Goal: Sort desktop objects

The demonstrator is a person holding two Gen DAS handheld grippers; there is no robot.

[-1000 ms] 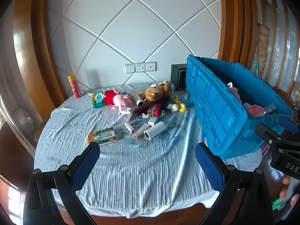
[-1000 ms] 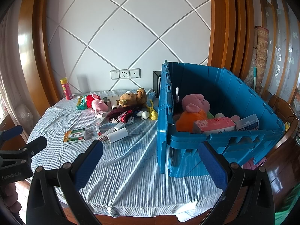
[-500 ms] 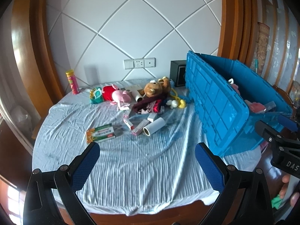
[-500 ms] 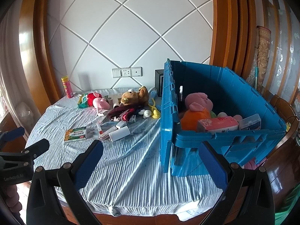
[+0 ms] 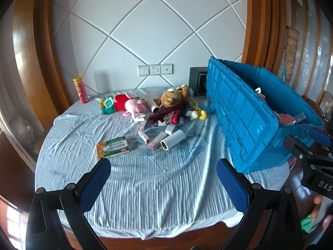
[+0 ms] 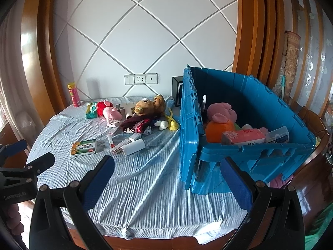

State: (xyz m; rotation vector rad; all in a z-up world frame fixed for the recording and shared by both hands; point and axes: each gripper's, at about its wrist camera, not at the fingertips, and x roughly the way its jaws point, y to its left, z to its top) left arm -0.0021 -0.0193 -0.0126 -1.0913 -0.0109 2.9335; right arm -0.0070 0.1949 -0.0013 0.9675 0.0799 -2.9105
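Covering the round table [image 5: 158, 234], a striped blue cloth [image 5: 145, 183] meets white panelled wall [image 6: 133, 41]; both grippers' fingers [image 5: 94, 184] [image 6: 100, 182] spread.

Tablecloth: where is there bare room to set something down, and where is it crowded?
Bare cloth runs along the near edge of the tablecloth, in front of the green medicine box and white roll, up to the blue crate. The left side below the pink can is free too. The middle back, around the brown bear, is crowded.

Left hand-held gripper [image 5: 163, 180]: jaws spread wide, nothing between the blue pads. Right hand-held gripper [image 6: 166, 180]: same, jaws wide apart, nothing held.
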